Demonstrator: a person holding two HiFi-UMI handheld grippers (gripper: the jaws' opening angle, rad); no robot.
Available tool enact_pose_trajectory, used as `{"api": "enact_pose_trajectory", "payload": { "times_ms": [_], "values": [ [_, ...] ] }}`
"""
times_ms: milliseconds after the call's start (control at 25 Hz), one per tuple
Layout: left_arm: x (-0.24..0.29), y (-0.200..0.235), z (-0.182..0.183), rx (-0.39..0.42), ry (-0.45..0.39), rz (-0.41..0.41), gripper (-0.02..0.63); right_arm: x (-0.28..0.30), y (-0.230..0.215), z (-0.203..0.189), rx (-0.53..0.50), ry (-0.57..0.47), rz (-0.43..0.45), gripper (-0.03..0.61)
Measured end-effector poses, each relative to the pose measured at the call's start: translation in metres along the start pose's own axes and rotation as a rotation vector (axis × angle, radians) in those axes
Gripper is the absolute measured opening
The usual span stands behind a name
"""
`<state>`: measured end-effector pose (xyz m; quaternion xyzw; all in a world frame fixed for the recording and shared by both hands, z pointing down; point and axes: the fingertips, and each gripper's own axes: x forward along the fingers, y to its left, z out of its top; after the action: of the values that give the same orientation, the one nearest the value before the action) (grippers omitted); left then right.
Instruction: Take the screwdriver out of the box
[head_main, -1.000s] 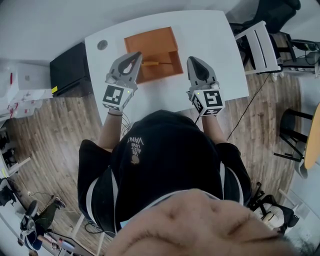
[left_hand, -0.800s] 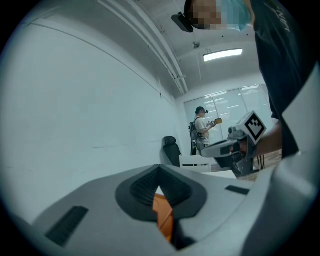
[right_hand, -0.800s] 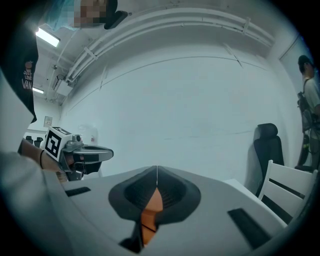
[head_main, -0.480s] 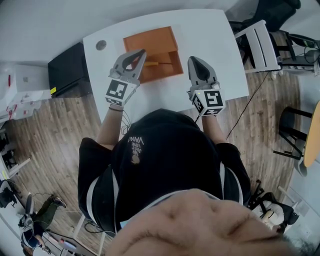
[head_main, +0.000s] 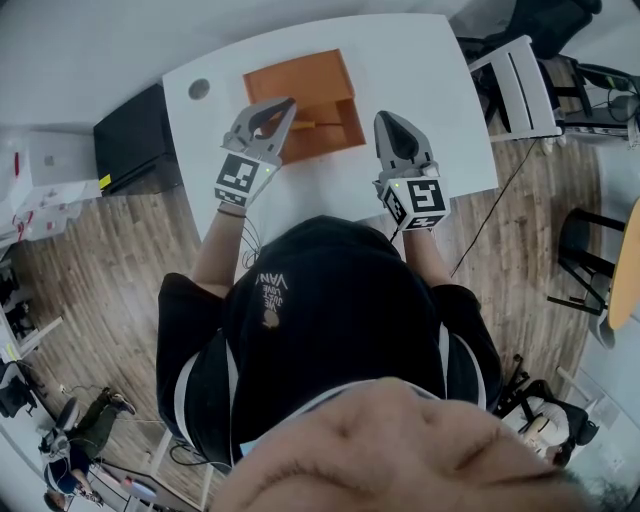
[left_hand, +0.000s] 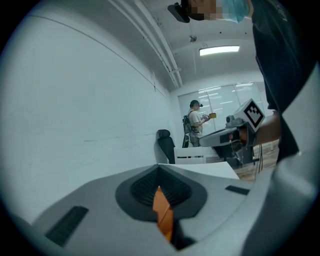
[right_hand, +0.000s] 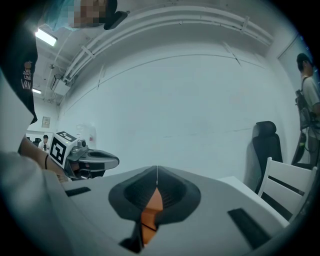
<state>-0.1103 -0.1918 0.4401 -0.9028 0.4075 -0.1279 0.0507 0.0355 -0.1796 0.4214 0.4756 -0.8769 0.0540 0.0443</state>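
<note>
— What's laid out?
— A white worktop (head_main: 430, 90), with an open orange box (head_main: 300, 80) towards its far side.

— And the grippers?
— The left gripper (head_main: 288, 103) hangs at the box's near left edge, its fingers shut tight on nothing. The right gripper (head_main: 385, 118) is just right of the box, fingers also pressed together and empty.

— The screwdriver?
— The screwdriver (head_main: 308, 126) lies inside the box's near part, just right of the left fingertips.

— Anything changed from a second ago?
— The left gripper has edged right, closer over the box. The right one hasn't moved.
</note>
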Motion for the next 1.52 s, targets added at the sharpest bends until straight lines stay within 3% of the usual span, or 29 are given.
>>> {"api": "enact_pose_trajectory", "payload": {
  "times_ms": [1520],
  "values": [
    [0.033, -0.016, -0.059, 0.036, 0.169, -0.126, 0.015, 0.0, 0.001, -0.012, 0.032, 0.024, -0.001, 0.012]
  ]
}}
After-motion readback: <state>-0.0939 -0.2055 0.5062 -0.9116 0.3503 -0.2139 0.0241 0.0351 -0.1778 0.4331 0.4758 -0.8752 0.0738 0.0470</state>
